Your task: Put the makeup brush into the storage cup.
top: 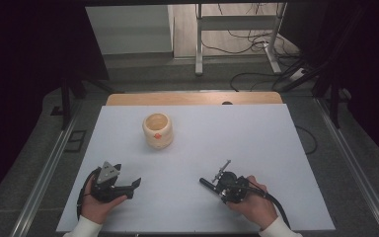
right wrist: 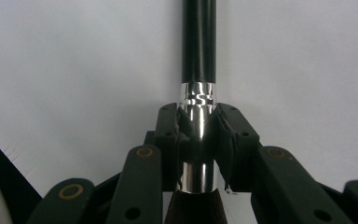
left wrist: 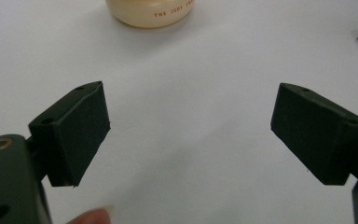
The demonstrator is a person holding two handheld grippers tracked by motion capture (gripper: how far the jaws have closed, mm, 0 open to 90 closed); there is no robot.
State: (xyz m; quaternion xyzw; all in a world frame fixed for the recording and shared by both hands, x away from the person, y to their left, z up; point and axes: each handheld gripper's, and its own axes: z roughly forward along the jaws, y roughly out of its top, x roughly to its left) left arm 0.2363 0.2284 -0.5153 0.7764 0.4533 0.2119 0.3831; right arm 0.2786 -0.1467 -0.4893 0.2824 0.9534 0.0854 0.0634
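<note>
Your right gripper [right wrist: 199, 135] is clamped on the shiny metal ferrule of a makeup brush [right wrist: 198, 56], its two pads pressed against the chrome band from either side. The brush's glossy black handle runs straight ahead from the jaws, and a dark tuft of bristles peeks out beneath them. In the high view, that gripper [top: 215, 184] rests low over the white table [top: 256, 148] at its near right, with the black handle [top: 206, 181] jutting out towards the left. Your right hand [top: 252, 205] wraps the tool from behind, and its cable trails off to the near edge.

Your left gripper [top: 134, 185], held in your left hand [top: 98, 202] at the near left, is spread wide with nothing between its pads [left wrist: 81, 133]; bare tabletop shows through the gap. It is well apart from the brush.

Farther back, left of centre, a cream ceramic cup [top: 157, 130] stands upright, its mouth open to the camera. Red lettering runs along its side [left wrist: 150, 11].
</note>
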